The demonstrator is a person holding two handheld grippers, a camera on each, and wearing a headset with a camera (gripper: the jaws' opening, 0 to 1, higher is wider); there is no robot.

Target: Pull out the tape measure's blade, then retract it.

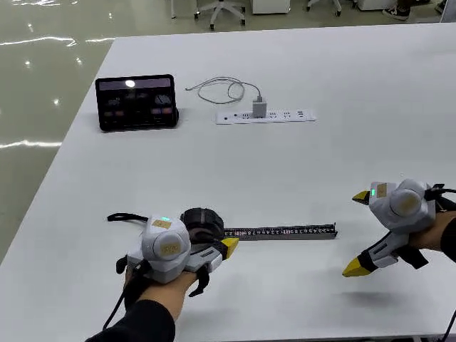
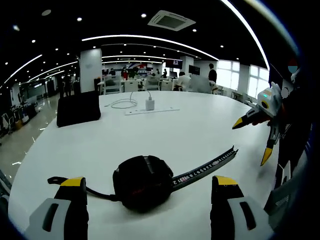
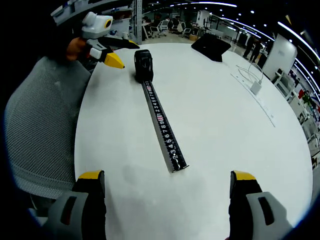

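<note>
Sitting between left gripper jaws, tape measure, seemingly untouched

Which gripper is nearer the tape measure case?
Left. The left gripper sits at the tape measure case, jaws open; the right gripper hovers beyond the far end of the blade.

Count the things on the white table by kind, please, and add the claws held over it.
tape measure, blade pulled out: 1
tablet: 1
power strip: 1
charger with cable: 1
claws: 2, the left claw and the right claw, both open
Total: 6
</note>
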